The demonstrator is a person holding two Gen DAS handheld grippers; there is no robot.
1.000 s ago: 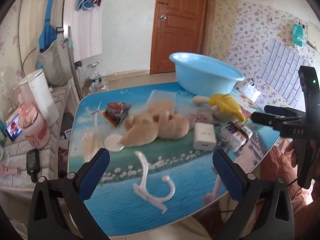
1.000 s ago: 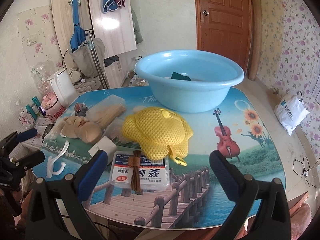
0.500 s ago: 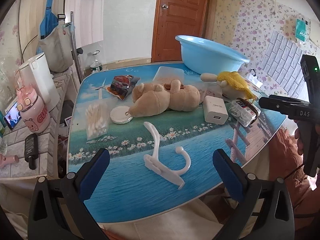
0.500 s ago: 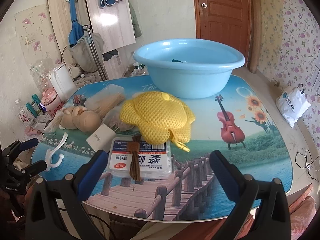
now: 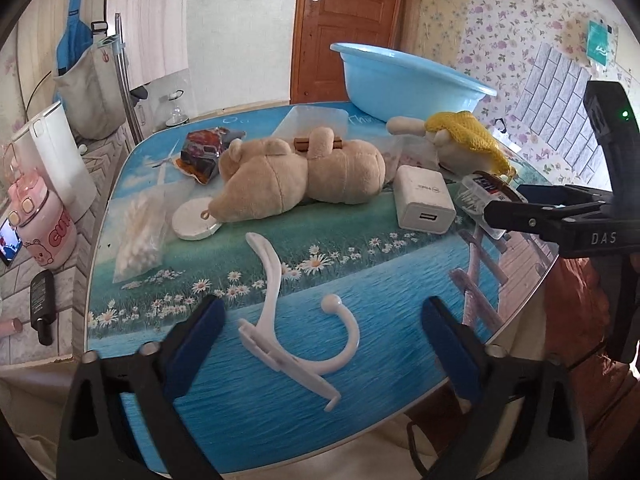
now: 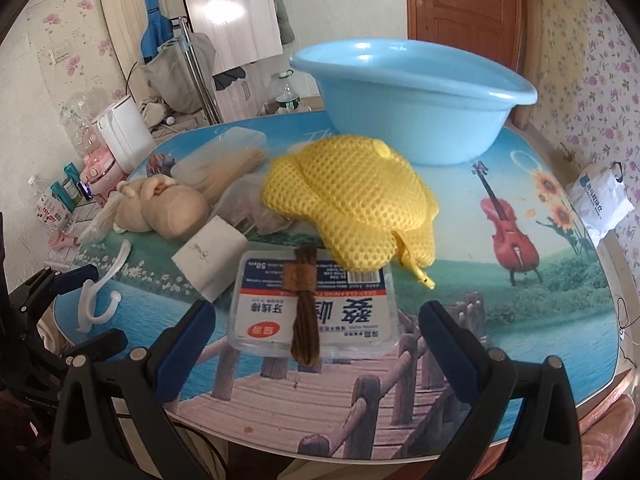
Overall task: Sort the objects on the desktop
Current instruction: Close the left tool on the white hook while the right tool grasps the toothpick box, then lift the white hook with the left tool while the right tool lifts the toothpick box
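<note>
A white plastic hook [image 5: 280,320] lies on the picture-printed table [image 5: 240,400] near its front edge. My left gripper [image 5: 322,320] hangs low over it with a blue pad on either side. Its jaws are closing and neither pad touches the hook. In the right wrist view a clear box of floss picks [image 6: 340,312] lies flat with a brown cord bundle [image 6: 306,320] across its lid. My right gripper [image 6: 316,320] stands open around the box, its pads clear of the sides. A blue basin [image 6: 412,104] sits at the back.
A yellow mesh pouch [image 6: 348,208] lies just behind the floss box, a white charger [image 6: 210,256] to its left. A plush bear [image 5: 296,180], a bag of cotton swabs [image 5: 138,236], a round white disc [image 5: 194,220] and a snack packet [image 5: 200,156] crowd the table's middle.
Both grippers have sunk toward the table. The left fingers have drawn closer together around the hook. The floss box now lies between the right fingers.
</note>
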